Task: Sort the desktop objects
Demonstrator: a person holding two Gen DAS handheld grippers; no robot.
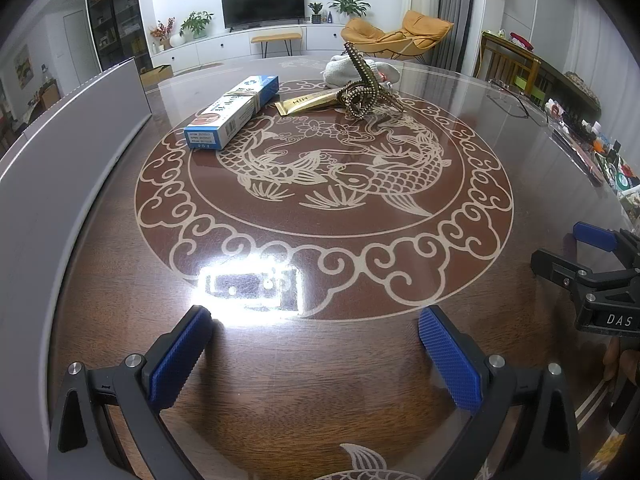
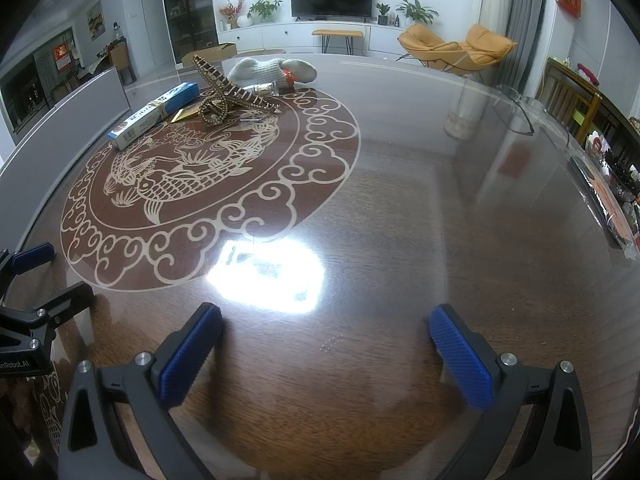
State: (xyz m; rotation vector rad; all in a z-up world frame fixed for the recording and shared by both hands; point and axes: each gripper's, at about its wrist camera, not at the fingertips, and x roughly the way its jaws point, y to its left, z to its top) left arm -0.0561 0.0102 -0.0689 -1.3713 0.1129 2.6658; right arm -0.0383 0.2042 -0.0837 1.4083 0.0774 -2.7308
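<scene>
A blue and white box (image 1: 233,110) lies at the far left of the round table pattern; it also shows in the right wrist view (image 2: 154,115). A gold sachet (image 1: 308,103) lies beside a studded gold hair clip (image 1: 362,90), which also shows in the right wrist view (image 2: 224,94). A white knitted cloth (image 1: 352,69) lies behind them, also in the right wrist view (image 2: 272,70), next to a small glass jar (image 2: 267,89). My left gripper (image 1: 316,344) is open and empty near the table's front. My right gripper (image 2: 326,344) is open and empty, to the right of the left one.
A grey panel (image 1: 60,152) stands along the table's left side. Glasses (image 1: 516,100) and a cluttered strip of small items (image 1: 600,152) lie at the right edge. A bright lamp glare (image 2: 268,276) sits on the glass top (image 2: 440,200).
</scene>
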